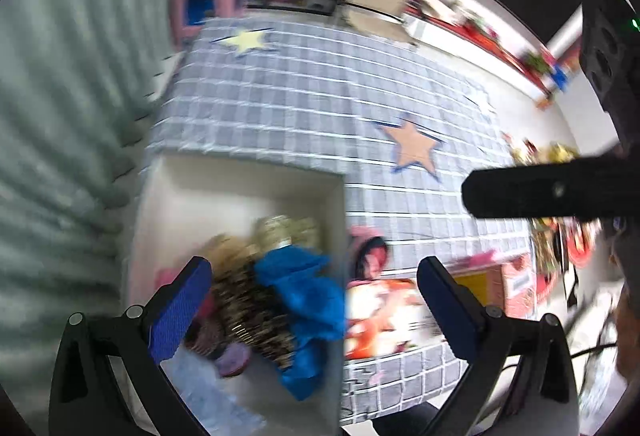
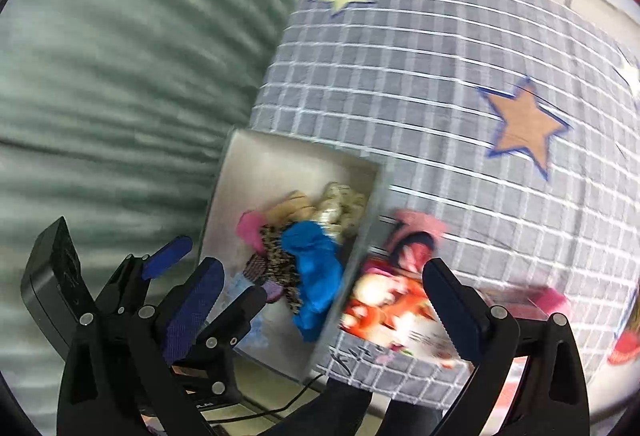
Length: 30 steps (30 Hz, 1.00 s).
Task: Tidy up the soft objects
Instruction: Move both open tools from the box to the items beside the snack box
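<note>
Left wrist view: left tongs (image 1: 314, 310) stood wide, nothing between the pads, above a white box (image 1: 240, 175) at the worktop's (image 1: 320, 95) left edge. Inside lay a blue cloth (image 1: 304, 296), a speckled brown fabric (image 1: 248, 308) and a pale bundle (image 1: 286, 230).

Right wrist view: right tongs (image 2: 320, 306) wide, empty. Blue cloth (image 2: 316, 268) in the box (image 2: 256, 163); picture book (image 2: 392, 312) just beside its right wall.

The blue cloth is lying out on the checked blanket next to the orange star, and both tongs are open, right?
Not quite. The blue cloth is inside the white box, piled with the other soft things, not out on the checked blanket by the orange star. The right wrist view shows this. The left tongs and right tongs are both open, as you said.
</note>
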{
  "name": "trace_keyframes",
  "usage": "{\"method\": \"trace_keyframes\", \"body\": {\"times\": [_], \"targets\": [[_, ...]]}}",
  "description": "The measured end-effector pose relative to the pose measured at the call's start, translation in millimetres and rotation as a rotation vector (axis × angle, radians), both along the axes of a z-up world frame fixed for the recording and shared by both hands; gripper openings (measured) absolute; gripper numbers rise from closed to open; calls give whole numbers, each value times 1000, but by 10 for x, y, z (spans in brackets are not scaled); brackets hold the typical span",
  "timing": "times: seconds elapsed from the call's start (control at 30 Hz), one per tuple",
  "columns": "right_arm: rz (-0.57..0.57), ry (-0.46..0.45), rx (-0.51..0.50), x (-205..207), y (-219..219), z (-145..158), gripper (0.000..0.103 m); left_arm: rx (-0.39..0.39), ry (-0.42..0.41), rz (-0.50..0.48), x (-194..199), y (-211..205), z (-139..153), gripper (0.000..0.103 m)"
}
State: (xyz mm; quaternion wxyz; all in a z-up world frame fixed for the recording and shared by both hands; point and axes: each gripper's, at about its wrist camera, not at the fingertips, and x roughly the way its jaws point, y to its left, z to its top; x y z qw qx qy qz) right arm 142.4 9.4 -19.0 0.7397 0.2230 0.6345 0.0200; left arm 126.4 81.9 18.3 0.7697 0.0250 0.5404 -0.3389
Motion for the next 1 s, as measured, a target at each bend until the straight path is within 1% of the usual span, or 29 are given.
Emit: {"method": "trace_keyframes", "body": {"times": [0.07,0.13,0.17,0.27,0.33,0.4,0.47,0.53,0.63,0.83,0.93,1.0], "targets": [[-57,-2,17,-121,-267,67,100,31,-23,-74,-41,-292,35,103],[-106,-4,25,-224,-495,128,100,103,-44,-149,-98,-631,15,103],[-142,-7,28,-308,-654,158,100,121,-47,-176,-126,-742,-1,103],[-223,-11,36,-484,-1003,201,100,188,-37,-259,-210,-1146,-121,102],[-276,-10,39,-609,-1239,201,100,207,-5,-284,-233,-1354,-220,102],[-327,-3,40,-741,-1465,168,100,236,65,-289,-204,-1553,-396,103],[-373,8,46,-869,-1667,108,100,289,118,-295,-180,-1699,-540,102],[-401,15,53,-972,-1801,62,100,325,150,-299,-163,-1822,-662,102],[-428,29,68,-1086,-1978,-40,100,375,218,-290,-109,-1977,-863,102],[-438,63,86,-1154,-2249,-308,100,481,282,-279,-69,-2104,-1120,102],[-437,104,109,-1149,-2358,-525,100,526,326,-265,-67,-2114,-1259,102],[-440,141,138,-1147,-2410,-723,100,542,348,-258,-79,-2118,-1335,102]]}}
